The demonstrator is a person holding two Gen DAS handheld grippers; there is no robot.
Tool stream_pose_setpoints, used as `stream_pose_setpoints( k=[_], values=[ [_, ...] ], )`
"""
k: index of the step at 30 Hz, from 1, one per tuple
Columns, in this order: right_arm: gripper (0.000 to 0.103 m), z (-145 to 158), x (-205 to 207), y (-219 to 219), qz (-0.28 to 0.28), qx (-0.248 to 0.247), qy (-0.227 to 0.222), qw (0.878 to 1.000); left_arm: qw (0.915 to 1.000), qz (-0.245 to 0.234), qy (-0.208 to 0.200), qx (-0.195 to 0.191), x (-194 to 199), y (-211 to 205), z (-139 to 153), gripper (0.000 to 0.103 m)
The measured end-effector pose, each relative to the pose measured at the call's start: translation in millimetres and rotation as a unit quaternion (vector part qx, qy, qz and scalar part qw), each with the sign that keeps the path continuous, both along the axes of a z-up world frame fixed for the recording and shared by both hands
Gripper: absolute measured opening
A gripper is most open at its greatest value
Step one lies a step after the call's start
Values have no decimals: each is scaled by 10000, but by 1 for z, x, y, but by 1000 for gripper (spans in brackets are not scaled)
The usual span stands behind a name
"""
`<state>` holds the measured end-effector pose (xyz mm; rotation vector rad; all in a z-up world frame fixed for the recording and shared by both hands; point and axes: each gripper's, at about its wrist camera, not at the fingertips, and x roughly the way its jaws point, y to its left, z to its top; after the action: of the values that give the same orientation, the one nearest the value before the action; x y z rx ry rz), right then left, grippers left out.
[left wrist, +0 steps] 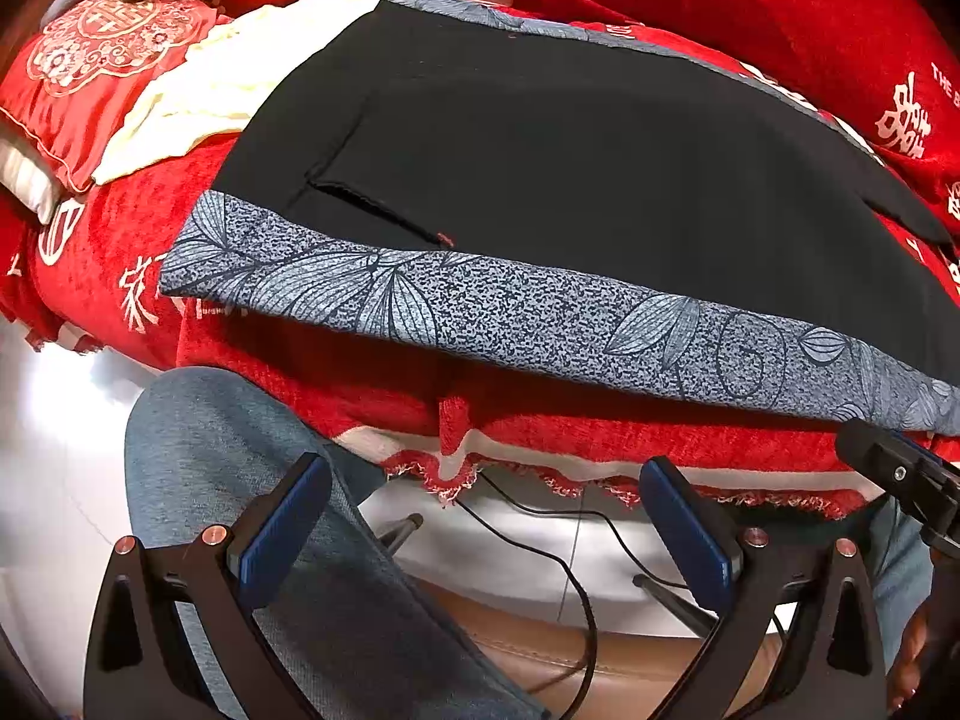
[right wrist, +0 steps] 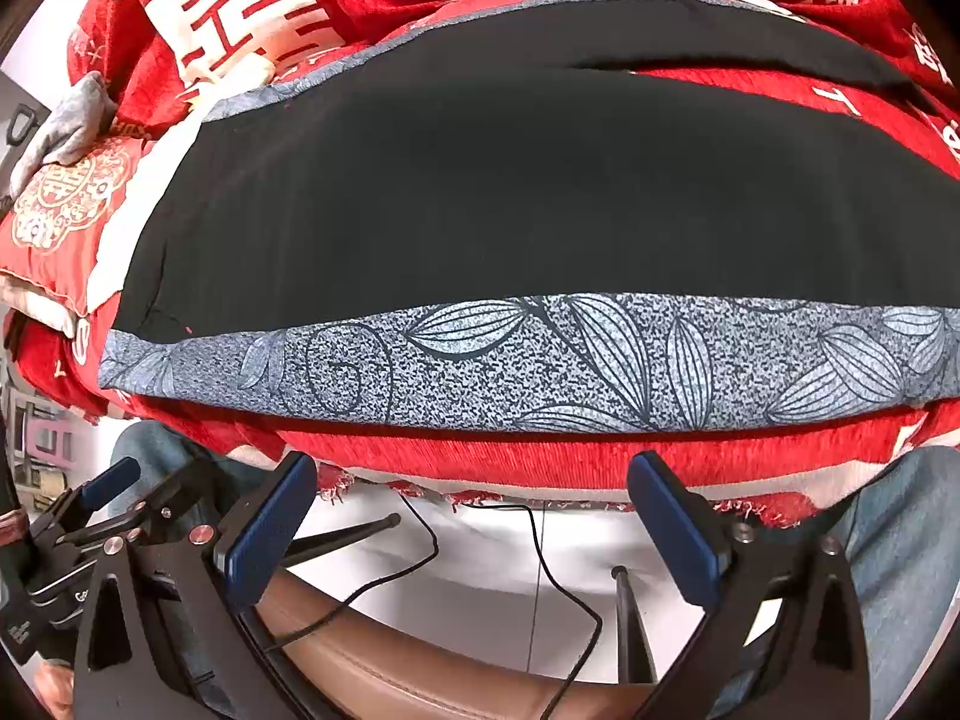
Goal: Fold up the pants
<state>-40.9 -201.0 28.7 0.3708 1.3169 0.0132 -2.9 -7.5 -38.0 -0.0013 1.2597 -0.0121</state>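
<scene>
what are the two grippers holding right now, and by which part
Nothing. The left gripper and the right gripper are both open with empty gaps, short of the near edge of the pants, which lie flat on the red cover.

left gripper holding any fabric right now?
No. In the left wrist view the left gripper is open and empty, hanging below the bed edge, apart from the black pants spread flat above.

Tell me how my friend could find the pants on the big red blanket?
Start at the red blanket with white writing that covers the whole surface. In its middle lies one wide, flat dark cloth: those are the pants. They are plain black with a blue-grey leaf-print band along the near edge, unlike the cream cloth and red cushion beside them.
</scene>
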Motion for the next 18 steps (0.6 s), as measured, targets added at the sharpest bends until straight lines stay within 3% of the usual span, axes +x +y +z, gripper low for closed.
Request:
stream_pose_setpoints(
  k=[18],
  values=[
    [103, -1, 0, -1, -10, 48, 4, 10000, 10000, 54, 45, -26, 1, 3, -5, 103]
  ],
)
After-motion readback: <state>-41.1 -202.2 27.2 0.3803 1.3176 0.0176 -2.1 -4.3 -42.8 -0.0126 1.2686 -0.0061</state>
